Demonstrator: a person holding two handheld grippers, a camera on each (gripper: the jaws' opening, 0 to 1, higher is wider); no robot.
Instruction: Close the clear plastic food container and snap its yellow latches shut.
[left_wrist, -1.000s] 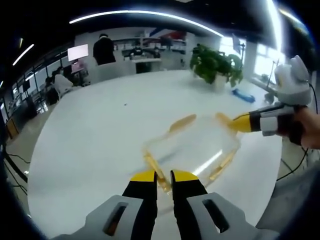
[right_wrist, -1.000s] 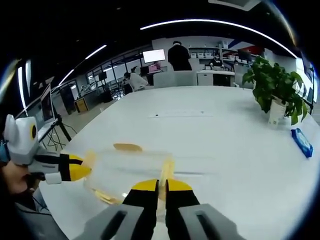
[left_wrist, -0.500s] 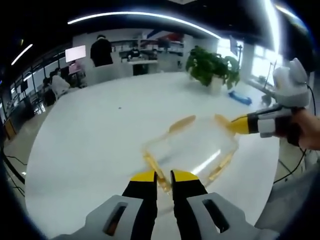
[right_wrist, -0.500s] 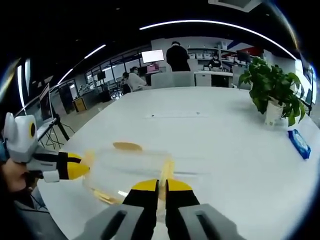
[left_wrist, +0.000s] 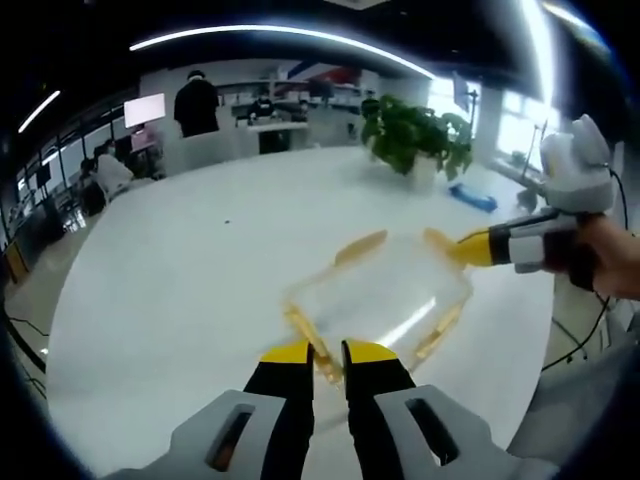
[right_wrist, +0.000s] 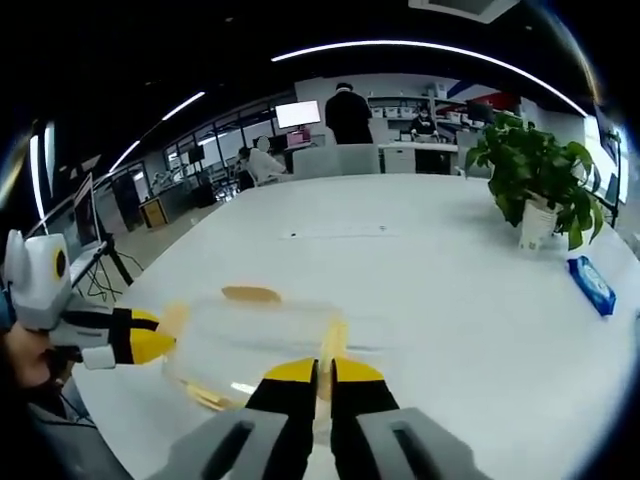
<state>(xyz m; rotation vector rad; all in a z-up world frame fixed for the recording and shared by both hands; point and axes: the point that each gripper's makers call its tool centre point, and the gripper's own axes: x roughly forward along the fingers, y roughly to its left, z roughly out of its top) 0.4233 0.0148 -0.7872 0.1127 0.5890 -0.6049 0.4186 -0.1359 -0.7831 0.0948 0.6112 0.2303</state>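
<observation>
Left jaws: the left gripper has its yellow-tipped jaws drawn close together, nipping the near yellow latch of the container between them.
Right jaws: the right gripper likewise stands nearly closed, with a yellow latch pinched upright between its tips.
Container: the clear plastic food container sits on the white table, close to the edge nearest the person; its lid lies flat over the box, though whether it is fully seated I cannot tell.
Latches: in the left gripper view one latch sticks out on the far side, another lies along the right side, and one at the far right corner meets the tip of the other gripper.
Seen from across: in the right gripper view the left gripper comes in from the left, its yellow tip against the container's end; a hand holds it at the frame's edge.
Person's hand: in the left gripper view a hand grips the right gripper at the right.
Table, farther off: a potted plant stands toward the far side, and a blue packet lies near it.
Room: a person in dark clothes stands beyond the table by a lit screen; desks and shelves run behind.
</observation>
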